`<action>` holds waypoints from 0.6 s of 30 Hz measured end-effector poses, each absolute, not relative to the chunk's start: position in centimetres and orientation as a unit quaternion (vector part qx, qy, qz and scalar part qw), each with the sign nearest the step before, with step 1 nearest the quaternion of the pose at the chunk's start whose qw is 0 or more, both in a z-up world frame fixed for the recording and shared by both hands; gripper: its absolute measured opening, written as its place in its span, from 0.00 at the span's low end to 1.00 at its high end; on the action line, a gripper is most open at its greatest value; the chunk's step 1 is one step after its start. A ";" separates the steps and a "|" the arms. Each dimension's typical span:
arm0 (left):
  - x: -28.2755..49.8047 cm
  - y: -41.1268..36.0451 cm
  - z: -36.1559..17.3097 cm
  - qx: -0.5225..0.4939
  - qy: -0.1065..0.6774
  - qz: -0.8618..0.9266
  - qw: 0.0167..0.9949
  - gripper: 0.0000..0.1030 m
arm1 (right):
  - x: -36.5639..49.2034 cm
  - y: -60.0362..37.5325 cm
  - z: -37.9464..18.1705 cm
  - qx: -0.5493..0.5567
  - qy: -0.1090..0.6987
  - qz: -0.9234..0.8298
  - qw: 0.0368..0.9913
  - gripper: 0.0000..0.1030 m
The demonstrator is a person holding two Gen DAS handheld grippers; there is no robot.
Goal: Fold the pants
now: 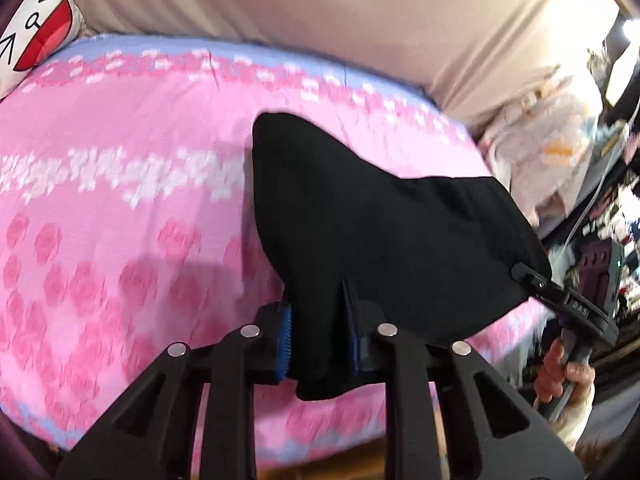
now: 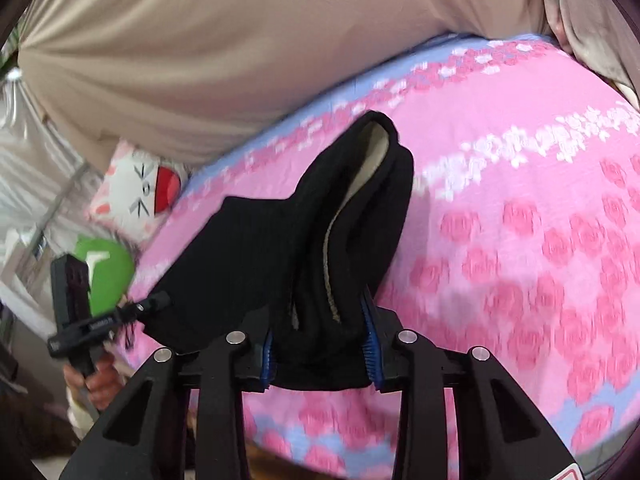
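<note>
The black pants (image 1: 372, 220) are held up above the pink floral bed cover (image 1: 120, 220), stretched between both grippers. My left gripper (image 1: 320, 340) is shut on one end of the pants; its blue pads pinch the cloth. My right gripper (image 1: 528, 276) grips the other end, at the right in the left wrist view. In the right wrist view my right gripper (image 2: 324, 352) is shut on a bunched part of the pants (image 2: 320, 240), whose pale lining shows. The left gripper (image 2: 154, 304) holds the far corner at the left there.
The bed cover (image 2: 520, 240) fills most of both views. A beige sheet (image 1: 320, 20) rises behind it. A cat-face pillow (image 1: 36, 28) lies at the bed's end, also seen in the right wrist view (image 2: 140, 192) beside a green object (image 2: 106, 276). Clutter (image 1: 600, 220) stands past the bed's right edge.
</note>
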State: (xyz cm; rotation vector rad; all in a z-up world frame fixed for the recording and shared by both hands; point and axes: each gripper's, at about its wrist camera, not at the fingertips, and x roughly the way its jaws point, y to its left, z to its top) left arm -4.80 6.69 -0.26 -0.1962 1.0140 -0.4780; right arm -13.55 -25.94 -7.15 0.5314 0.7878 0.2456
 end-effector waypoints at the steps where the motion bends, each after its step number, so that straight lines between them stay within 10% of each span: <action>1: -4.9 6.5 -1.2 -0.082 0.490 -0.220 0.840 0.26 | -13.7 -25.5 -8.5 0.239 0.400 0.108 0.878 0.47; 5: -5.5 7.1 -2.4 -0.100 0.490 -0.209 0.840 0.44 | -14.3 -26.8 -12.0 0.290 0.424 0.073 0.855 0.58; 8: -5.2 6.9 -0.1 -0.111 0.454 -0.217 0.857 0.84 | -14.0 -27.4 -10.3 0.285 0.410 0.065 0.864 0.58; 11: -3.5 5.9 2.0 -0.108 0.421 -0.197 0.878 0.86 | -12.7 -27.4 -7.5 0.257 0.374 0.061 0.889 0.57; 14: -0.9 4.4 2.3 -0.116 0.416 -0.206 0.878 0.86 | -9.9 -26.1 -4.4 0.216 0.341 0.089 0.911 0.02; 18: 4.4 1.4 -0.5 -0.076 0.449 -0.175 0.873 0.85 | -4.3 -24.1 -5.4 0.172 0.375 0.099 0.906 0.01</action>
